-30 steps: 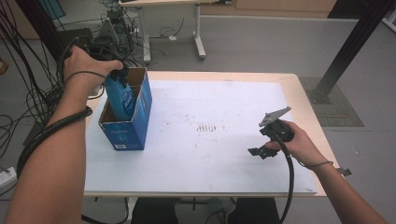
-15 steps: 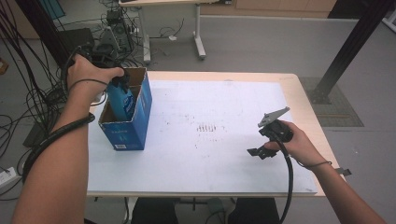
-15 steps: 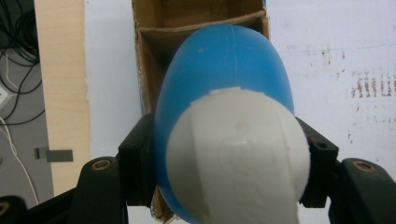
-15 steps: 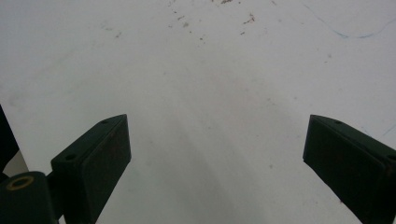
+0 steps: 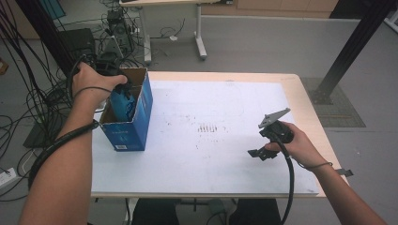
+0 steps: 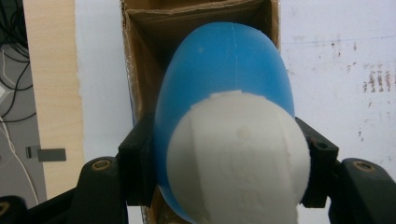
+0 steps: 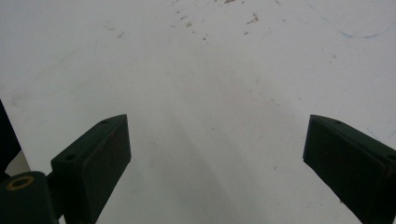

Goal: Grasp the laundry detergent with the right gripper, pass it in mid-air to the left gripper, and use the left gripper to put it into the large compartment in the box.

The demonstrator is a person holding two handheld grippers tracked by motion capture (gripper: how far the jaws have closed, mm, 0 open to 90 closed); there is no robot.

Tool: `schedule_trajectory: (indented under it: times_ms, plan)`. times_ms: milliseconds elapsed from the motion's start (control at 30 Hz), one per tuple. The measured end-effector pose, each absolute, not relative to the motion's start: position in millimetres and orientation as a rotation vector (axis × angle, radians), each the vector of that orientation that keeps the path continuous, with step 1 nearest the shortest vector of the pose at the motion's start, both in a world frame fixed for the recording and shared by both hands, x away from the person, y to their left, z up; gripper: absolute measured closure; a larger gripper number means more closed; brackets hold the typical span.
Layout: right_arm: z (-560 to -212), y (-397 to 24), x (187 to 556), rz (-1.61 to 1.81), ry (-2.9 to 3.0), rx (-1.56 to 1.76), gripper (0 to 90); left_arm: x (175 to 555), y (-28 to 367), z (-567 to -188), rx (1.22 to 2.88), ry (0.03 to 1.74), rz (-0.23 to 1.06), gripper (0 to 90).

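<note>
Bottle going into carton
Left gripper [image 6: 224,186] clamped on blue bottle [image 6: 224,70], long axis pointing straight ahead into open cardboard box [image 5: 141,117] directly beyond jaws; right gripper [image 7: 215,163] apart, idle over table [image 5: 211,154].

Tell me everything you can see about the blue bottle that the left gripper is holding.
The blue bottle looks like smooth, matte plastic with a rounded, oval body and a white cap at the near end. The left gripper clamps it from both sides near the cap, its black jaws pressing on the body. It points cap-up, tilted, its lower part already inside the open blue cardboard box at the table's left edge. No label can be made out.
</note>
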State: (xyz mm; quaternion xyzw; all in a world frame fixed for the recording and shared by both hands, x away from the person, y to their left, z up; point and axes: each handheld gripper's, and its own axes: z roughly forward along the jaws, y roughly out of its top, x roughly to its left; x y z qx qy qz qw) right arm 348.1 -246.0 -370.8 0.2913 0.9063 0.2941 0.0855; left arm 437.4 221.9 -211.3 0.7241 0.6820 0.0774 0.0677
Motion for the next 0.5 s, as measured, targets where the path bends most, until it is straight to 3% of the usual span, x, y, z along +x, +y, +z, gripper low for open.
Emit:
schedule_trajectory:
  times_ms: [500]
  plan:
    - [-372.4,-246.4,348.3,0.88,2.702,0.873,7.8,437.1,220.7,-230.2,2.198,2.074,0.204,37.4]
